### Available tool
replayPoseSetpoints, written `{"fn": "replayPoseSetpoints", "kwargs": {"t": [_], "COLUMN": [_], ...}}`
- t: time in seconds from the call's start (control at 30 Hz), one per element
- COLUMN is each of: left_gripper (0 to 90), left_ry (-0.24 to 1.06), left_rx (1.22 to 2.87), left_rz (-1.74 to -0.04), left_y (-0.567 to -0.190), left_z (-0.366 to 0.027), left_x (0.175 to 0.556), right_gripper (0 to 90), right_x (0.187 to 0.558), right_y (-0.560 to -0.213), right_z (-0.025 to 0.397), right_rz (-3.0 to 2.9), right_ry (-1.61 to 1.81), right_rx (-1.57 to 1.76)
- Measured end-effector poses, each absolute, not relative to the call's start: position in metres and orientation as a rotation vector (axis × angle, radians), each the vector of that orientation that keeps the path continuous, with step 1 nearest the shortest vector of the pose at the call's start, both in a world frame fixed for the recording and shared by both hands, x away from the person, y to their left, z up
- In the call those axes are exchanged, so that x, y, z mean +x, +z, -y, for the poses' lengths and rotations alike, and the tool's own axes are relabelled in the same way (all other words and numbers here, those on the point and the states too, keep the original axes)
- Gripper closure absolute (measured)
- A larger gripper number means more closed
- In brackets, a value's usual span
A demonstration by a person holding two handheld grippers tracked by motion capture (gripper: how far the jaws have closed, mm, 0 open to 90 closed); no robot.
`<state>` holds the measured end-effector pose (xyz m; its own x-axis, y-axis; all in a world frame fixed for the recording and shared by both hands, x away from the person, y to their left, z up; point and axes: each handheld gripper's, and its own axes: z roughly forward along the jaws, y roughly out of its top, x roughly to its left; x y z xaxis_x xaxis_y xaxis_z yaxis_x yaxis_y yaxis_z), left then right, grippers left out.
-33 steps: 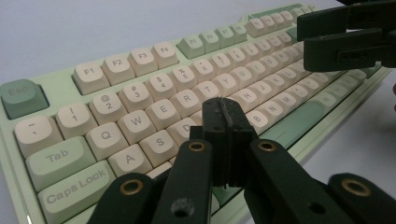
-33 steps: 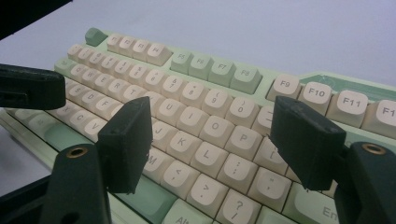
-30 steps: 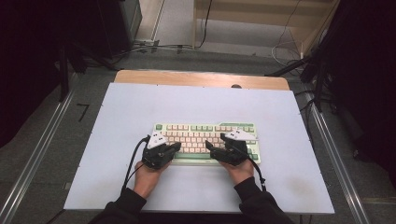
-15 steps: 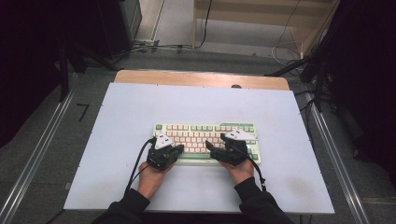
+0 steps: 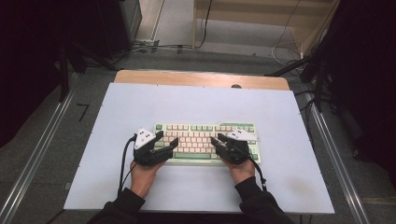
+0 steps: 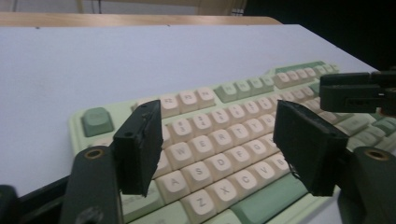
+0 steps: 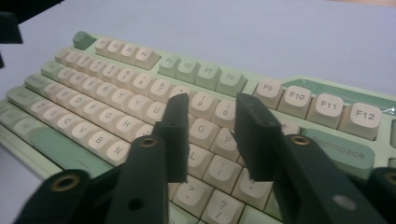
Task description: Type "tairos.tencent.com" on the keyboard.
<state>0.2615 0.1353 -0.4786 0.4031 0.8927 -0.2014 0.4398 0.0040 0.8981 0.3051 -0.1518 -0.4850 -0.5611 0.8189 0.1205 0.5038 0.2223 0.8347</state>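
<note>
Grippers (image 5: 164, 141) over matte rounded keycaps (image 5: 196, 140)

The left hand-held gripper (image 5: 164, 140) has shifted a little toward the left edge of the worktop (image 5: 116, 107) and slightly toward the near edge since a second ago. It then sat over the left-hand keys of the keyboard (image 5: 205, 128); now its body lies at the keyboard's left end, with only the jaw tips over the keys. Its jaws now stand well apart, though the earlier pictures are too small to tell whether that gap has changed. The left hand (image 5: 144, 177) has moved the same way.
</note>
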Motion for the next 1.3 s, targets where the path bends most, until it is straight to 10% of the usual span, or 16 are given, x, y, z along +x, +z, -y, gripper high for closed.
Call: {"fn": "replayPoseSetpoints", "kwargs": {"t": [0.33,1.3], "left_gripper": [28.0,26.7], "left_ry": [0.572,0.596], "left_rx": [1.593,1.591], "left_rz": [-1.262,-1.299], "left_y": [-0.481,-0.482], "left_z": [-0.150,-0.162], "left_x": [0.265,0.255], "right_gripper": [87.2,87.7], "right_x": [0.309,0.322], "right_y": [-0.486,-0.492], "right_z": [0.149,0.134], "right_rz": [-2.164,-2.251], "right_ry": [1.251,1.171], "right_rx": [1.204,1.223]}}
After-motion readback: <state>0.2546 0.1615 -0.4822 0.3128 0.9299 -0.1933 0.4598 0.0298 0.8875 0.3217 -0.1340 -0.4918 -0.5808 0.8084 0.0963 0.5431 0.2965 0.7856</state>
